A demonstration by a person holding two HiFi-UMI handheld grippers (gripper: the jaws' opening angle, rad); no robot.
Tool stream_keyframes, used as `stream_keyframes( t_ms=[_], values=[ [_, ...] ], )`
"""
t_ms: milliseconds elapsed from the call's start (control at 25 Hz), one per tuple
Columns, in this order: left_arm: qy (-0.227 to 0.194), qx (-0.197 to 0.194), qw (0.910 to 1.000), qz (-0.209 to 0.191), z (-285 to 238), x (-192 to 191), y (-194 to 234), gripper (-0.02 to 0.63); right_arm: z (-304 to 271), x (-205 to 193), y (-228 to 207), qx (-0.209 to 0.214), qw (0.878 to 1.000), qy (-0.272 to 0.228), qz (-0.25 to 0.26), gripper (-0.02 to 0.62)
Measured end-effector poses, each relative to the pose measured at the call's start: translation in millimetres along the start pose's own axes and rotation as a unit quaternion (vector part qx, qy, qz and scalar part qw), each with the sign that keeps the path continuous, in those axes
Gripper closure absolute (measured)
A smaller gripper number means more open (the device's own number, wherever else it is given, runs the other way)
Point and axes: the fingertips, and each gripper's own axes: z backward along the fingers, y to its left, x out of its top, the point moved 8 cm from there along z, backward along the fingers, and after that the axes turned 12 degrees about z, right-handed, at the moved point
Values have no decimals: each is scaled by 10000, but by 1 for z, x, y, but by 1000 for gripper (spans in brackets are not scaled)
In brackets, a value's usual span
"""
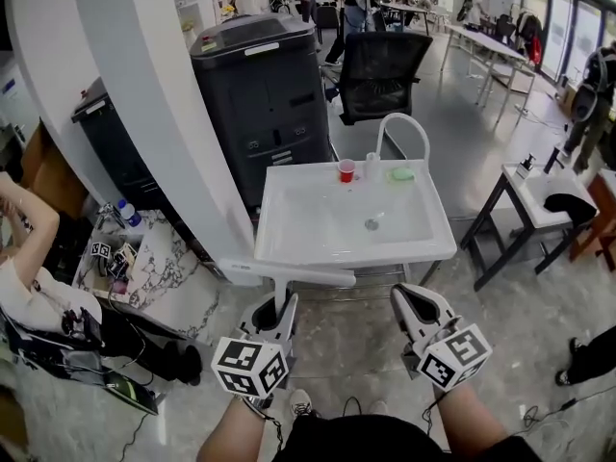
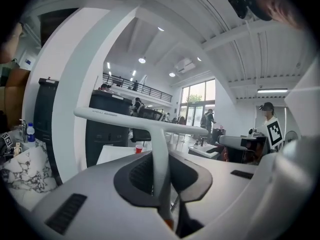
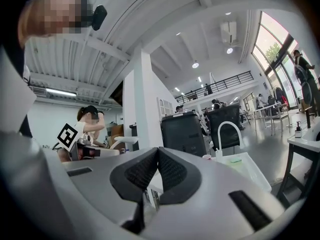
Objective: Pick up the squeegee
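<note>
The squeegee is white and T-shaped. In the head view its long blade (image 1: 287, 275) lies crosswise just below the sink's front rim. My left gripper (image 1: 280, 308) is shut on its handle, which stands upright between the dark pads in the left gripper view, where the squeegee (image 2: 159, 149) carries its blade across the top. My left gripper (image 2: 161, 181) points roughly level. My right gripper (image 1: 412, 302) is beside it on the right, shut with nothing in it; in the right gripper view, the pads of my right gripper (image 3: 157, 160) meet.
A white sink (image 1: 289, 246) stands just ahead, with a red cup (image 1: 346, 170), a green sponge (image 1: 401, 173) and a white faucet (image 1: 402, 123) at its back. A white column (image 1: 164, 114) and black machine (image 1: 260, 94) are left of it. A seated person (image 1: 29, 287) is far left.
</note>
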Motion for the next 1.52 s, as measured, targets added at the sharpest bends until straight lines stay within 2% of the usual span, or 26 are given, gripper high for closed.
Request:
stream_keyframes(
  t_ms=[320, 1280, 1520],
  values=[
    [42, 115, 9999, -10, 4, -8, -19, 546, 14, -2, -11, 120, 9999, -27, -60, 578],
    [-5, 149, 9998, -110, 22, -2, -6, 546, 7, -1, 13, 158, 9998, -62, -44, 578],
    [1, 168, 9998, -106, 19, -4, -12, 546, 9, 0, 7, 189, 9998, -78, -51, 578]
  ],
)
